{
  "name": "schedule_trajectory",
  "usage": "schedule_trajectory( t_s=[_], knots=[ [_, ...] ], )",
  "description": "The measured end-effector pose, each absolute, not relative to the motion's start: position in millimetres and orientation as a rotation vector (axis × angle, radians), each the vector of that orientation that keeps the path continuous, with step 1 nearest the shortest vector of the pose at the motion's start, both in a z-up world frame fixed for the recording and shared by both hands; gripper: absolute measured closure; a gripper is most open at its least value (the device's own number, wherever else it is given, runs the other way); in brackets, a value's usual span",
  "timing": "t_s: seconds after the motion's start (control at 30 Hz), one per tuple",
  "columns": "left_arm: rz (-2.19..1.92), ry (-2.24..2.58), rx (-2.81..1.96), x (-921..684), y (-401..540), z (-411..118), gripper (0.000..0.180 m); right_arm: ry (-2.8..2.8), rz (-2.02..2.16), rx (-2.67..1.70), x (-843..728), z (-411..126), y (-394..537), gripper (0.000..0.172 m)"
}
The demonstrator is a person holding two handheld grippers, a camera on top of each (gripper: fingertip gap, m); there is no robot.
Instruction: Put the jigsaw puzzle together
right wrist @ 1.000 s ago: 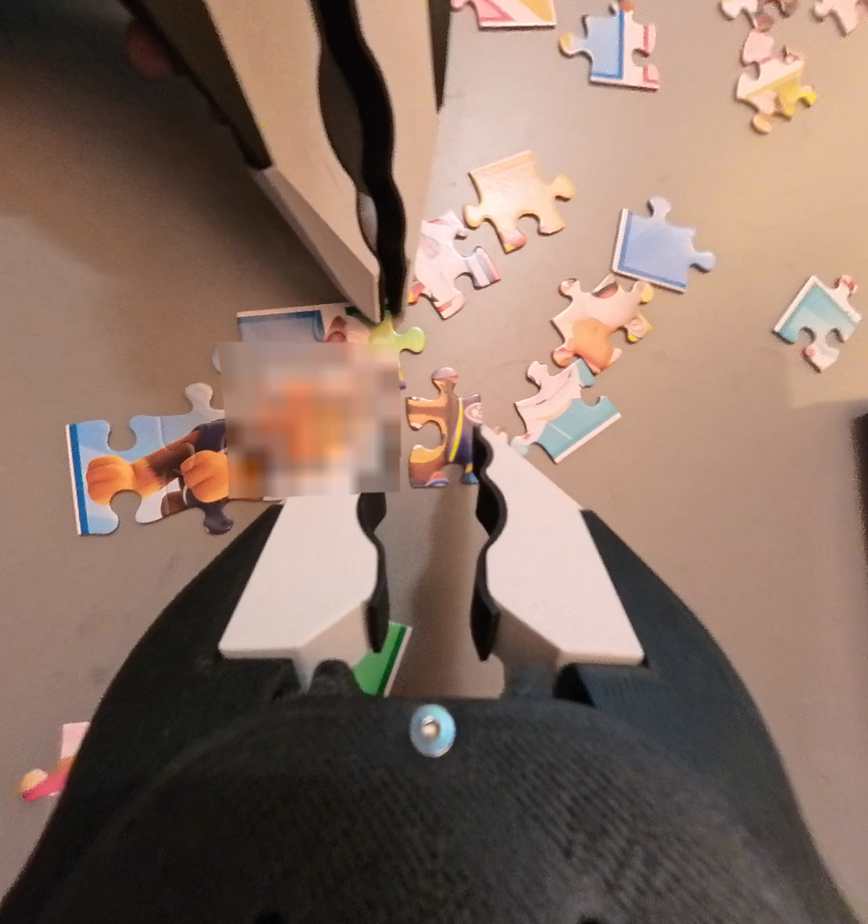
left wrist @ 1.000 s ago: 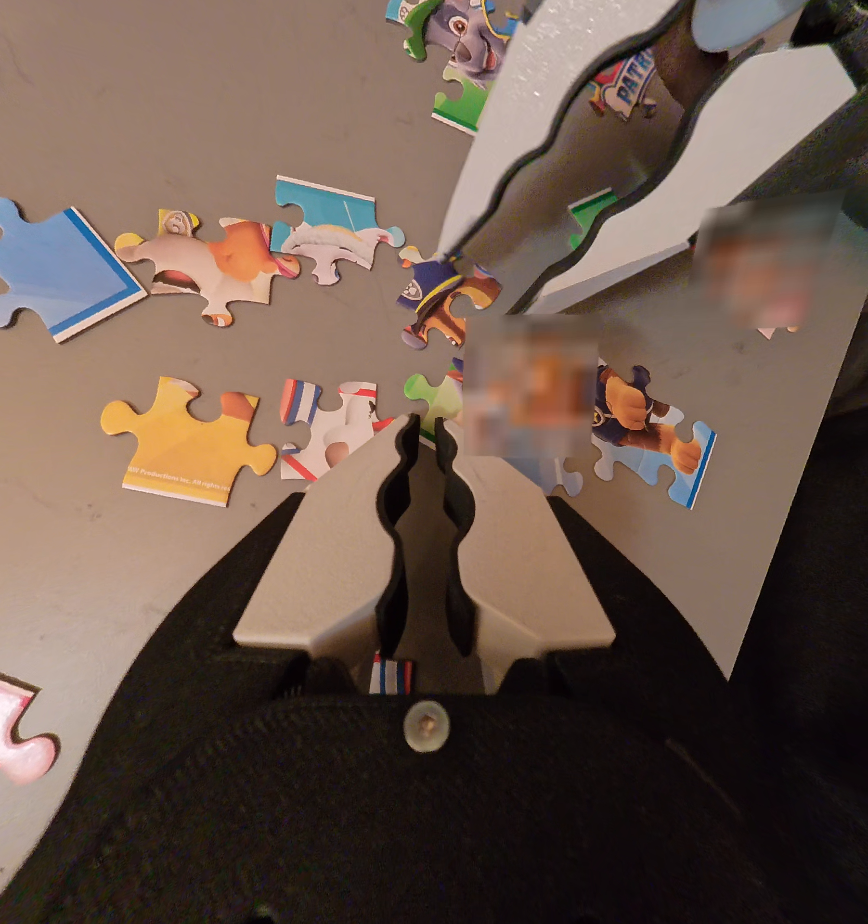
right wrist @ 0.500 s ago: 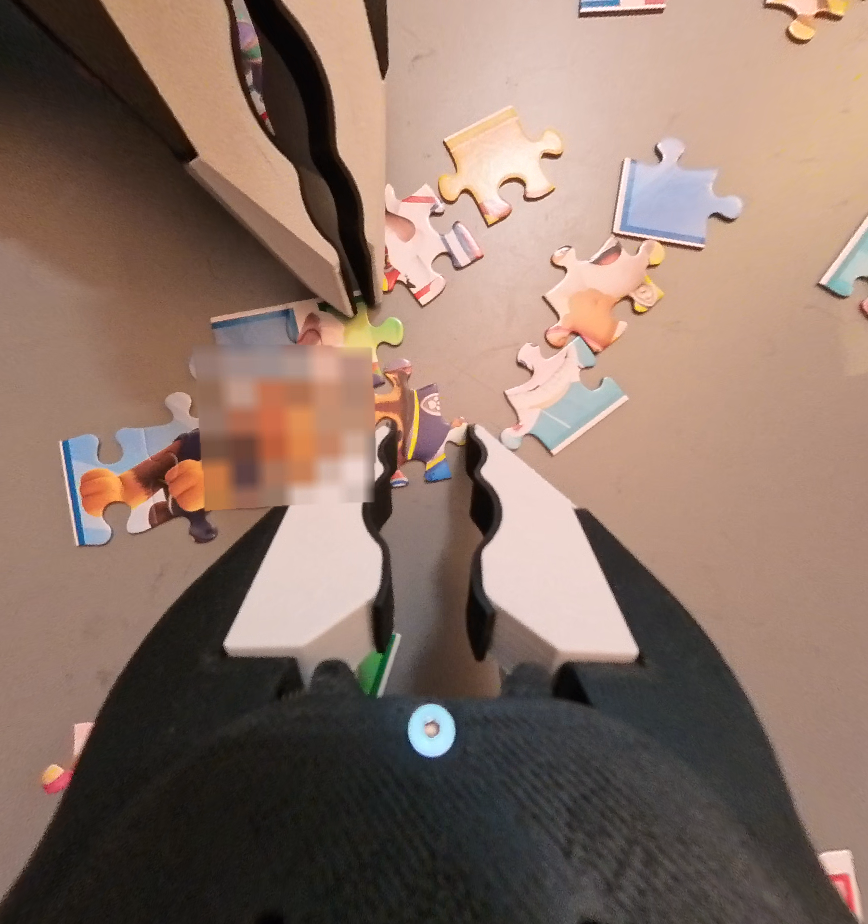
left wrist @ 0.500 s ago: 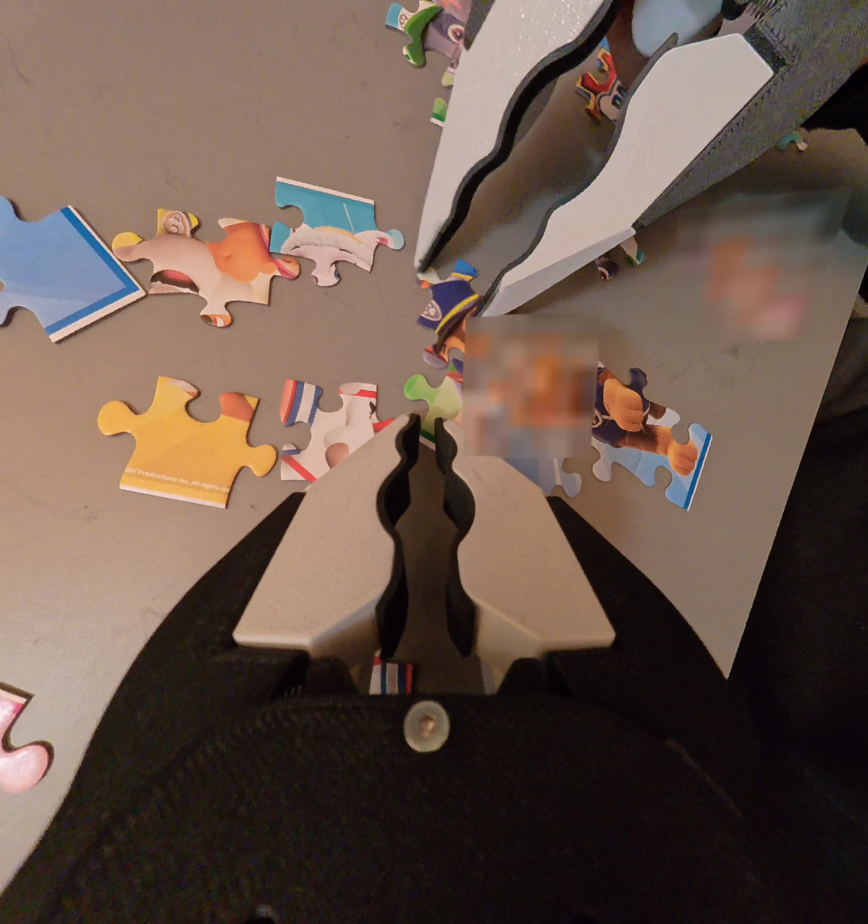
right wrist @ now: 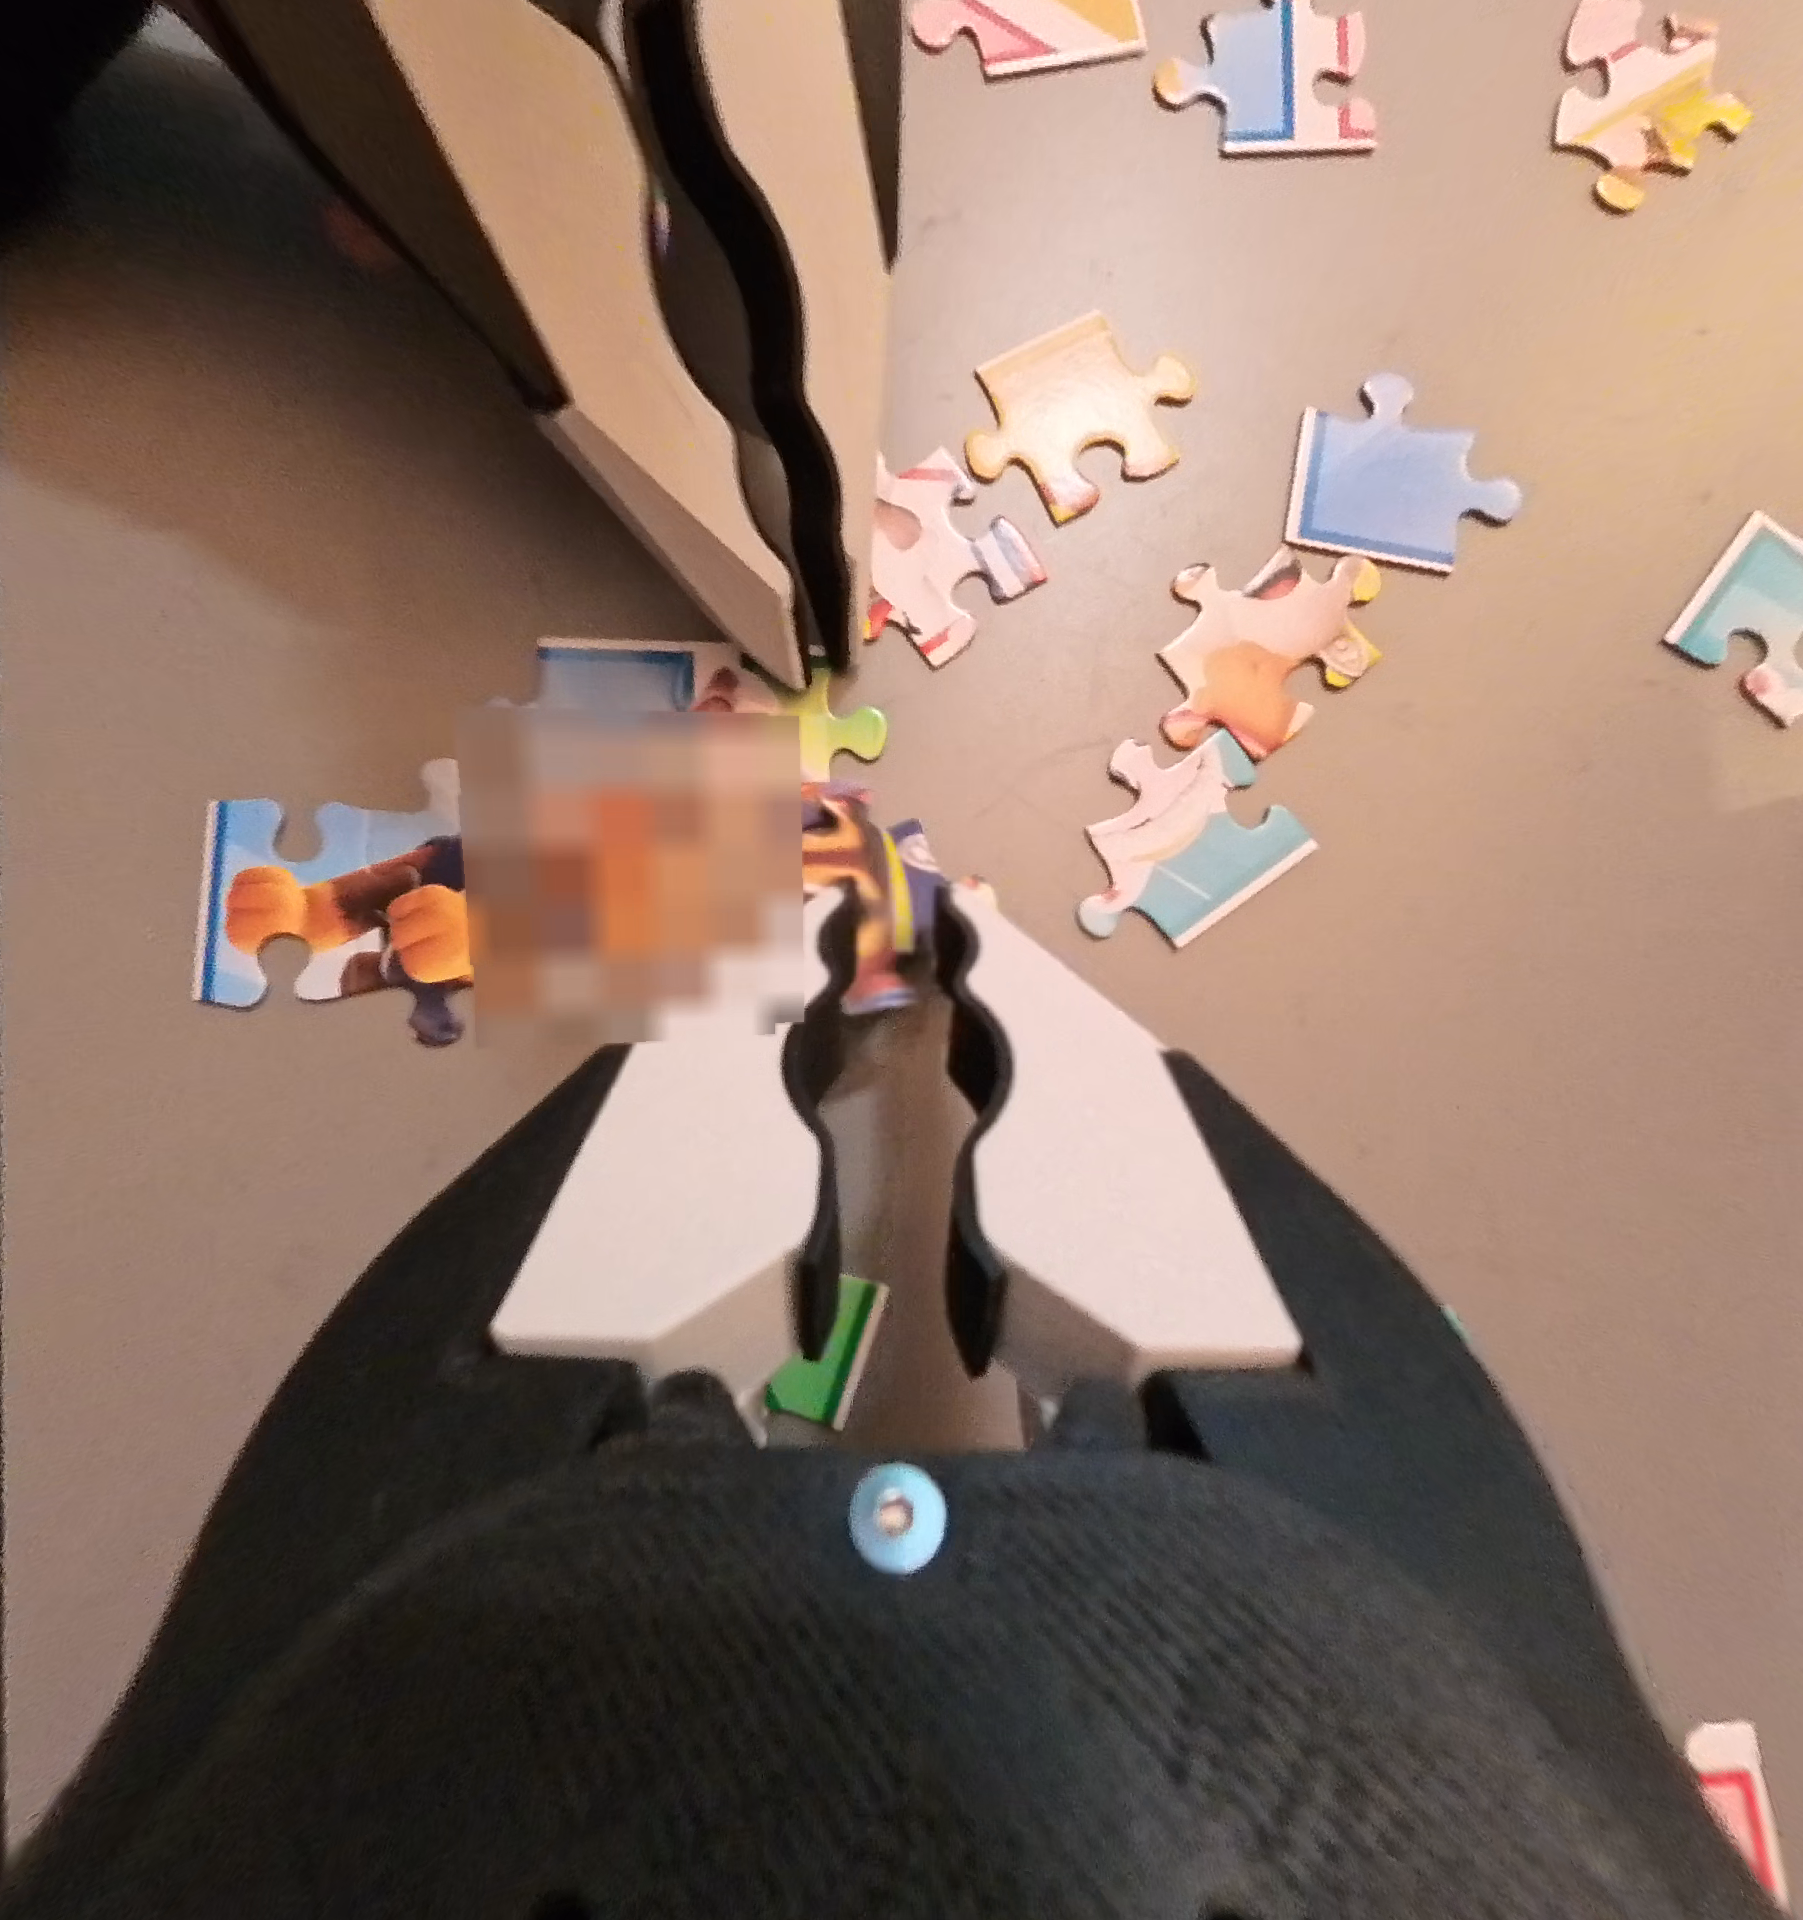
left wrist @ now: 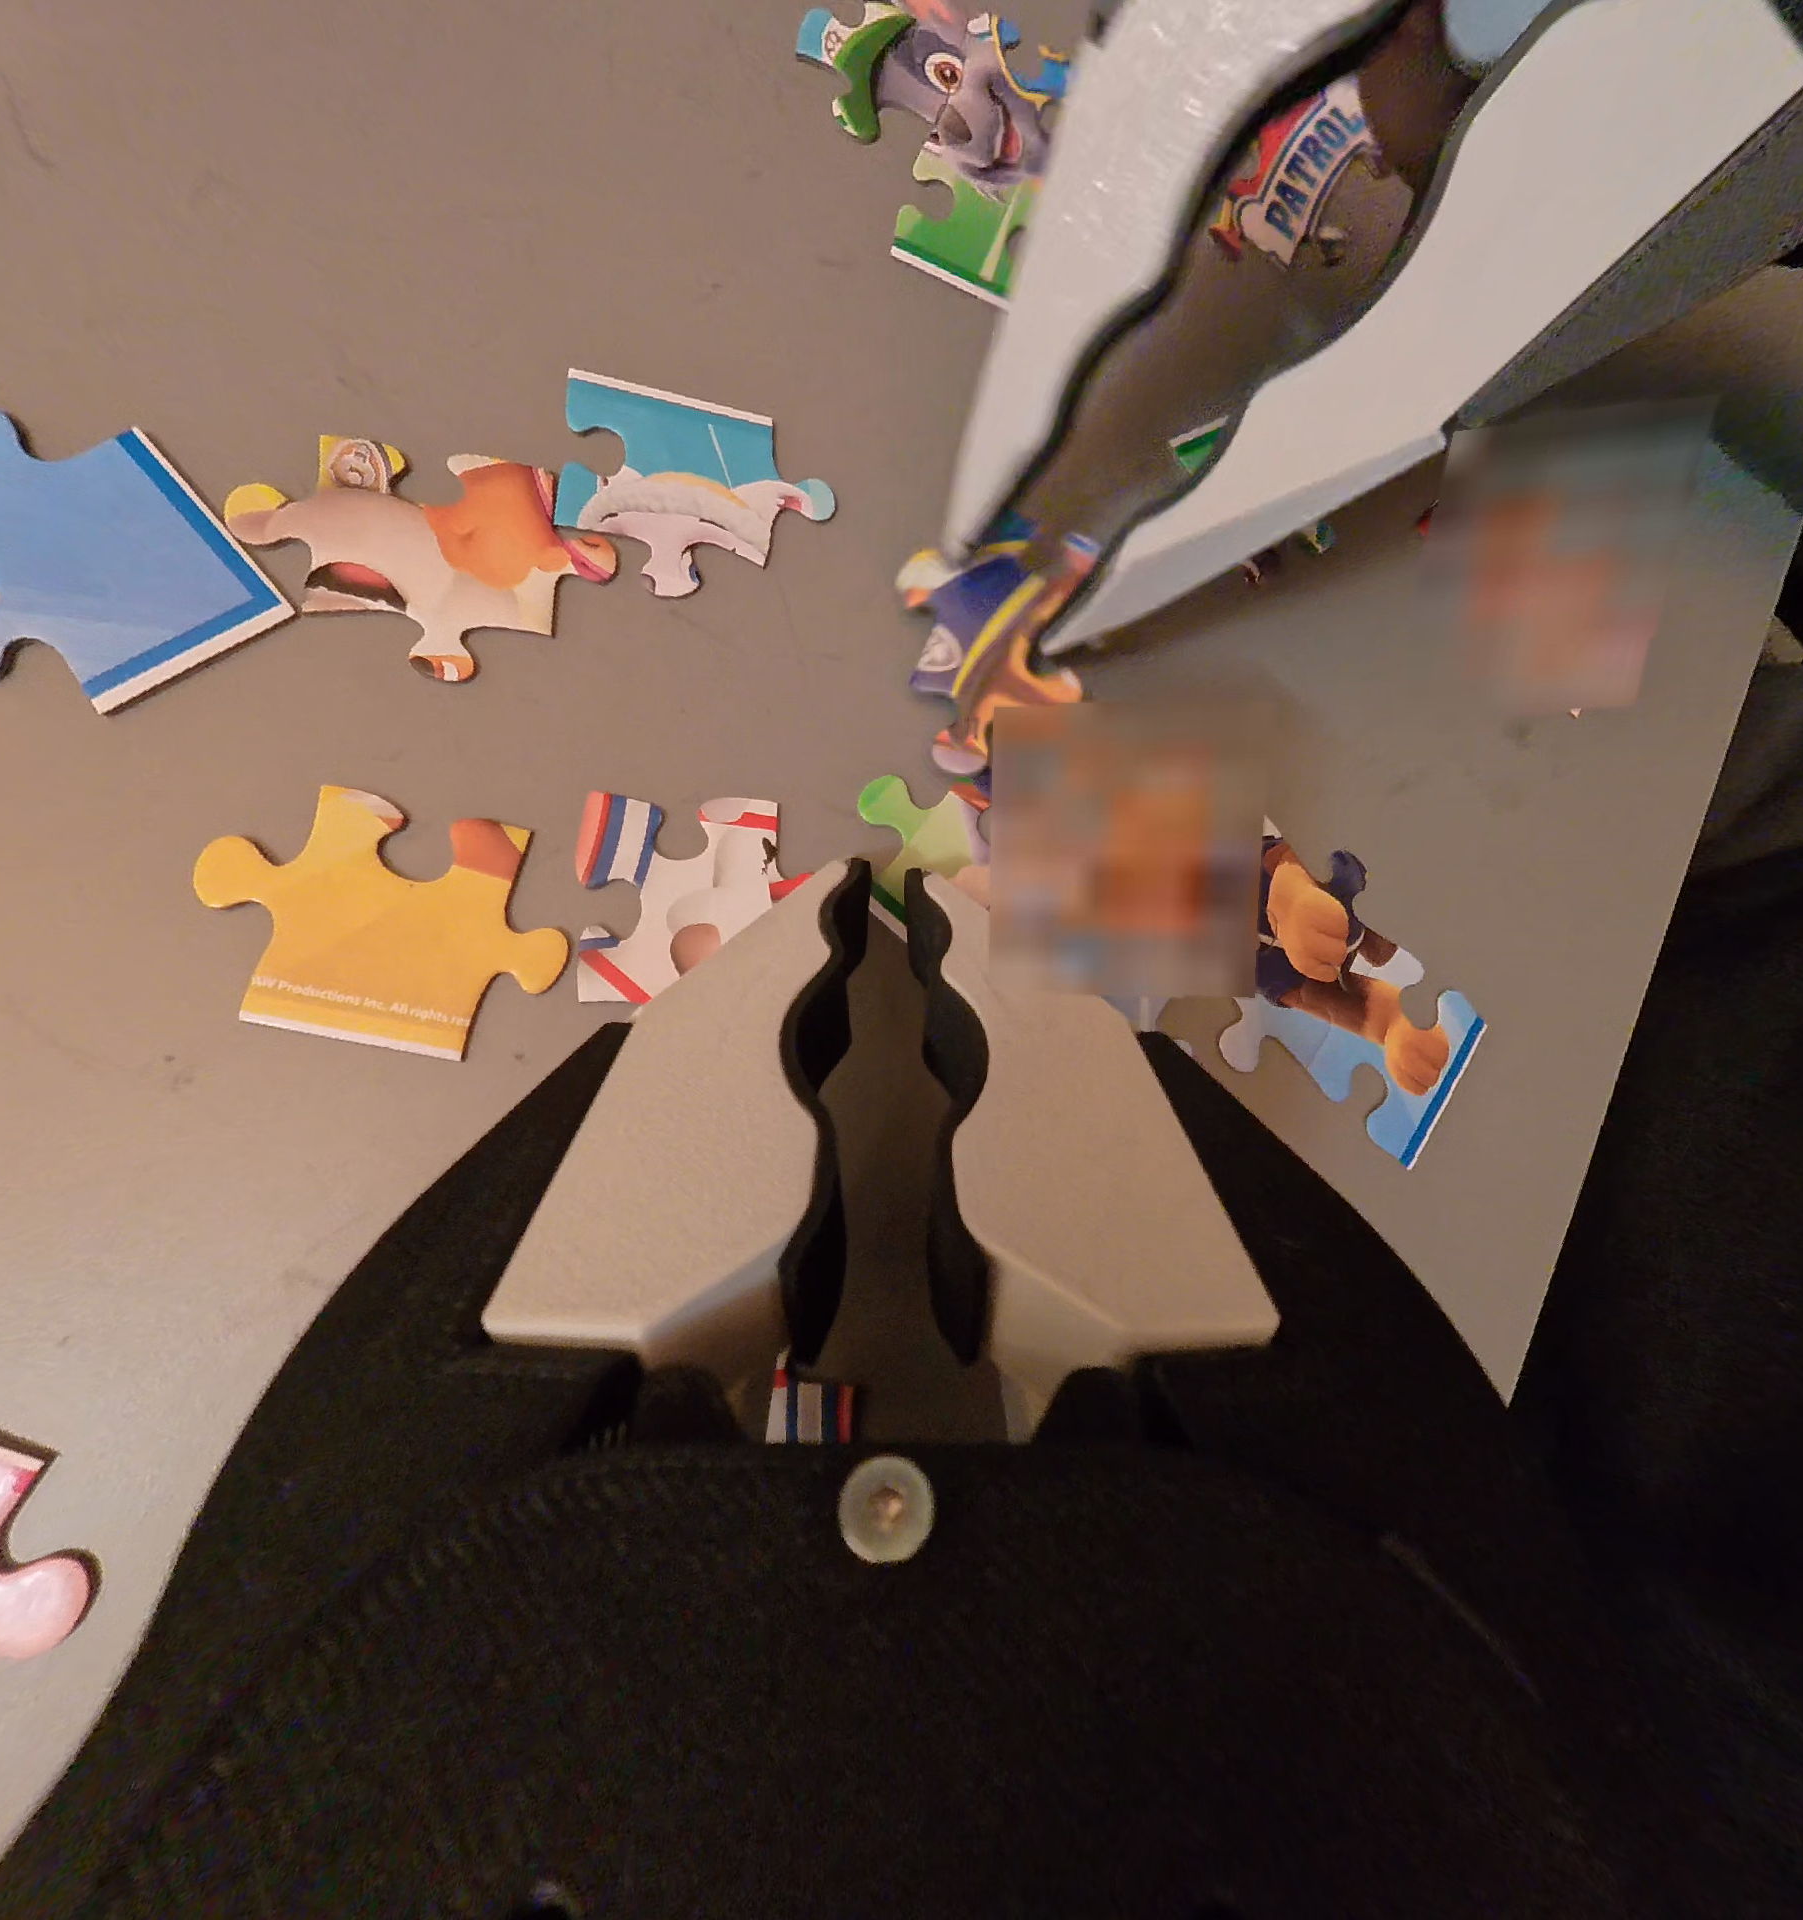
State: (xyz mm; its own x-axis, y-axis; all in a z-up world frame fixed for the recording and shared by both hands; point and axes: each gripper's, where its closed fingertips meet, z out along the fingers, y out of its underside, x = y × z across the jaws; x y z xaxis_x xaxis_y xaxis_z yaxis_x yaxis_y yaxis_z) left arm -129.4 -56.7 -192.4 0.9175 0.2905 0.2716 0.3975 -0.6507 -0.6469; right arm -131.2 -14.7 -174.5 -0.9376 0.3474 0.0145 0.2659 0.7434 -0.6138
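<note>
My left gripper [left wrist: 884, 883] is shut, and its tips rest at the edge of a light green puzzle piece [left wrist: 918, 831] on the grey table [left wrist: 253, 1247]. This piece joins a small assembled group with brown paws on blue [left wrist: 1344, 987]. The left gripper also shows in the right wrist view [right wrist: 824, 665], touching the green piece [right wrist: 840, 732]. My right gripper [right wrist: 889, 920] is shut on a purple-and-orange puzzle piece [right wrist: 881, 935] that stands tilted between the pads, next to the group [right wrist: 336, 904]. The left wrist view shows the right gripper [left wrist: 1027, 603] pinching that piece [left wrist: 970, 644].
Loose pieces lie on the table: yellow [left wrist: 377, 935], white with red and blue stripes [left wrist: 679, 904], blue [left wrist: 97, 561], teal [left wrist: 689, 468], orange and white [left wrist: 429, 561], green and grey [left wrist: 938, 94]. The table's edge [left wrist: 1603, 1039] runs close on the right. One gripper's finger ends stand about 5 centimetres off the other's.
My right gripper moved in on the purple-and-orange piece and its jaws narrowed onto it; the piece now stands tilted between the pads. My left gripper has stayed on the green piece.
</note>
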Motion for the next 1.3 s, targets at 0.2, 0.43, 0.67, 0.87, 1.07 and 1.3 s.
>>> schedule_trajectory(
  t_s=[0.2, 0.43, 0.67, 0.87, 1.07, 1.3],
  knots=[
    [-0.190, -0.490, -2.318, -129, -57, -192, 0.176, -2.766, 0.889, -0.494, -131, -177, -10, 0.145],
    [-0.183, -0.492, -2.322, -129, -57, -192, 0.176, -2.861, 0.903, -0.456, -144, -184, -13, 0.123],
    [-0.194, -0.488, -2.313, -129, -57, -192, 0.176, -2.963, 0.870, -0.239, -136, -193, -16, 0.121],
    [-0.214, -0.491, -2.299, -129, -57, -192, 0.176, -2.967, 0.852, -0.255, -135, -193, -15, 0.126],
    [-0.214, -0.493, -2.298, -129, -57, -192, 0.176, -2.933, 0.865, -0.321, -133, -192, -14, 0.130],
    [-0.211, -0.495, -2.301, -129, -57, -192, 0.176, -2.917, 0.852, -0.328, -125, -191, -14, 0.146]
  ],
)
